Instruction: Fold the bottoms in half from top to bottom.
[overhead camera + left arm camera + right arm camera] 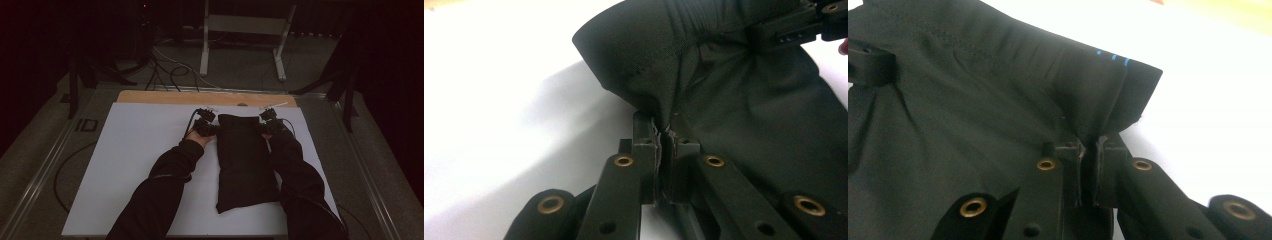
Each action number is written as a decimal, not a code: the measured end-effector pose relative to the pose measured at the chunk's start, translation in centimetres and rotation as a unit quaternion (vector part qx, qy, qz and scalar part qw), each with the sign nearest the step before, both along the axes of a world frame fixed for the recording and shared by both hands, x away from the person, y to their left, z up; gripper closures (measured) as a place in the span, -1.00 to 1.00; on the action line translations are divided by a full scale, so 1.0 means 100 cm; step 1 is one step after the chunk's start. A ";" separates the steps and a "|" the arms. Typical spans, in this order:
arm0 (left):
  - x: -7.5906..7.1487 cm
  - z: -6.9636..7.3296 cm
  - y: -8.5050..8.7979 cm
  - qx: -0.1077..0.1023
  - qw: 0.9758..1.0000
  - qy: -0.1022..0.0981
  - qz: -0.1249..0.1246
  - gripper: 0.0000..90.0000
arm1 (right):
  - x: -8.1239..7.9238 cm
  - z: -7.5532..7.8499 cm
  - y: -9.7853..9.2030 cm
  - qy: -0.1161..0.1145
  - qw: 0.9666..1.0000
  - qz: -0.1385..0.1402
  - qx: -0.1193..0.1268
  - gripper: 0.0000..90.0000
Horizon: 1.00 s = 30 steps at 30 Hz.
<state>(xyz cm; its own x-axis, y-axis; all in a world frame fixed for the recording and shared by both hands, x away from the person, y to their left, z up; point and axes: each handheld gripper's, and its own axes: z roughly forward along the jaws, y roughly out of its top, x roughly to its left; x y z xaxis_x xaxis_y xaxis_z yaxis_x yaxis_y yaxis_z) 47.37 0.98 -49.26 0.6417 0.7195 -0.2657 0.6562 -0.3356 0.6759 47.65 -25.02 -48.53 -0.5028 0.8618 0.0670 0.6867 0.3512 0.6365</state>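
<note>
A folded black cloth (245, 160) lies lengthwise on the white table top (135, 165). My left gripper (209, 126) is at the cloth's far left corner, and in the left gripper view its jaws (666, 142) are shut on a pinched fold of the black cloth (744, 100). At the far right corner my right gripper (267, 123) is likewise shut on the cloth's edge, with the pinch seen close up in the right gripper view (1088, 145). The cloth (973, 100) bunches up between the two grips. Short blue stitches (1113, 56) mark its hem.
The person's dark-sleeved forearms (165, 190) reach in from the bottom, one either side of the cloth. A wooden strip (205, 97) runs along the table's far edge. Cables (170, 70) and a white stand (245, 30) are on the floor beyond.
</note>
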 end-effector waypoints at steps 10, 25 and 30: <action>-0.001 0.031 0.004 -0.009 0.999 -0.034 -0.011 0.90 | -0.005 0.027 -0.001 -0.039 0.999 0.003 0.013 0.88; -0.027 0.054 0.009 -0.032 0.997 -0.053 -0.044 0.90 | -0.041 0.053 -0.011 -0.084 0.995 0.027 0.038 0.88; -0.035 0.055 0.010 -0.035 0.997 -0.051 -0.055 0.90 | -0.052 0.055 -0.012 -0.087 0.995 0.034 0.040 0.88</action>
